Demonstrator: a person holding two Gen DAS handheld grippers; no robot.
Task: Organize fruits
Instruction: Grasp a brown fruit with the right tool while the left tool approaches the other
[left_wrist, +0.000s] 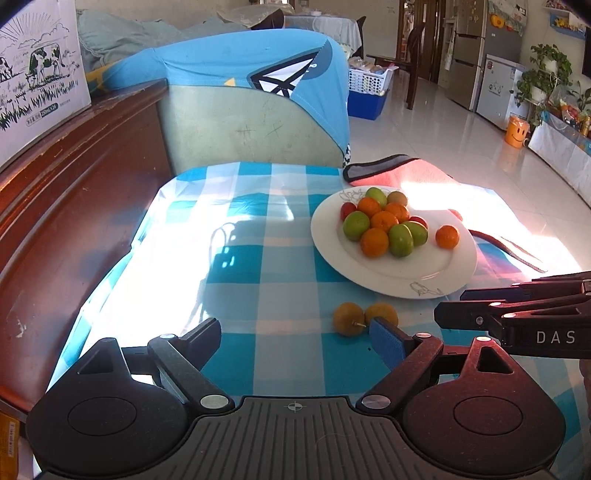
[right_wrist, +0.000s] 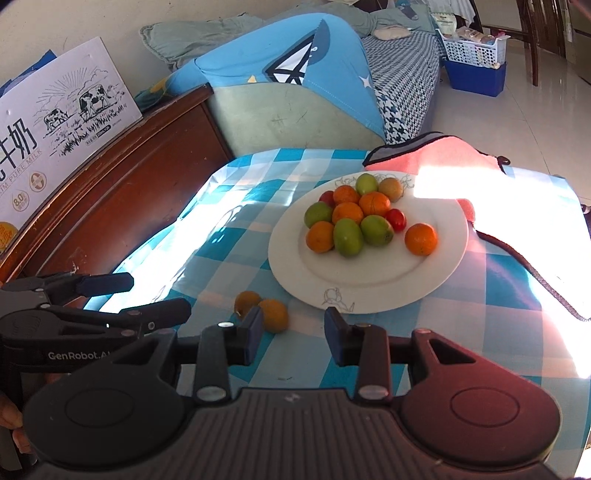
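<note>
Both jaws open wide, nothing held. Left gripper and right gripper hover near two loose fruits on cloth, just near of plate. Judgement: straddle one fruit squarely, close gently, avoid nudging neighbour; lift onto plate.

I see a glossy white ceramic-looking plate, shiny checked desk cover, polished wood bedframe, fuzzy pink cloth.
</note>
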